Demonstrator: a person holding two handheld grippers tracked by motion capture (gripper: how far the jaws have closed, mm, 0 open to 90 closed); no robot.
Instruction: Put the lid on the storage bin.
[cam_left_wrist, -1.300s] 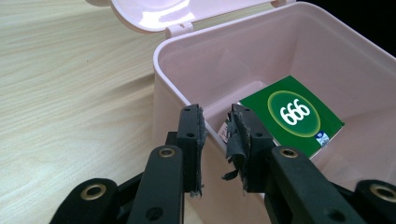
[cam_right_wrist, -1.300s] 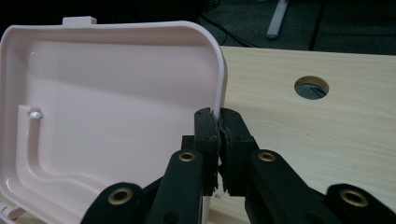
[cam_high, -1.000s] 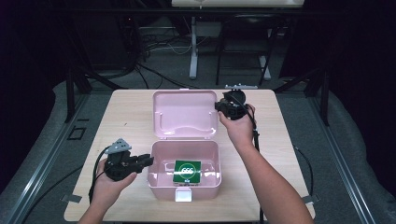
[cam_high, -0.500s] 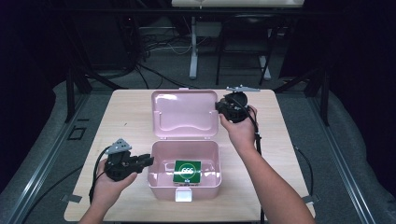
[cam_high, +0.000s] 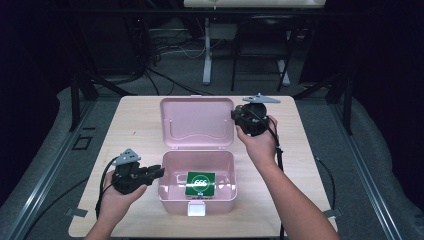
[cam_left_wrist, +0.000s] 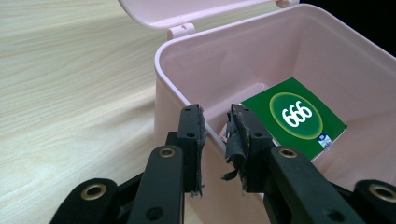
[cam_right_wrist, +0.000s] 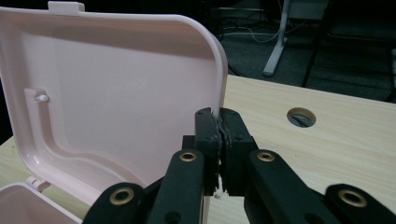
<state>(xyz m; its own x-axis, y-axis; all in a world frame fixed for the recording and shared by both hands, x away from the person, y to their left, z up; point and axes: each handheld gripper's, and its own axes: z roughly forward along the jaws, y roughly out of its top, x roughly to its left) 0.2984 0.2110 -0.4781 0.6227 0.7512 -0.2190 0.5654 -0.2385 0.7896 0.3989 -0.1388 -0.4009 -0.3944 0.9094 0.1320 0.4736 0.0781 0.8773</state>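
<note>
At the near edge of the wooden table (cam_high: 135, 125) stands an open pink plastic box (cam_high: 197, 186), its long axis running across the table and its mouth facing up. The left gripper (cam_high: 150, 173) sits at the box's left end wall; in the left gripper view its jaws stand a little apart and straddle that wall's rim (cam_left_wrist: 187, 88), one pad outside, one inside, though whether the pads press on the plastic cannot be told. That view also looks down into the box, where a green card marked 666 (cam_left_wrist: 292, 116) lies flat on the floor, tilted to the walls. Behind the box the hinged lid (cam_high: 196, 121) stands raised, its hollow inside facing the person. The right gripper (cam_high: 236, 116) is at the lid's right edge. The right gripper view shows its jaws closed tight on that edge (cam_right_wrist: 219, 88), the pads nearly meeting around the thin plastic, and a round cable hole (cam_right_wrist: 301, 116) in the table beyond.
</note>
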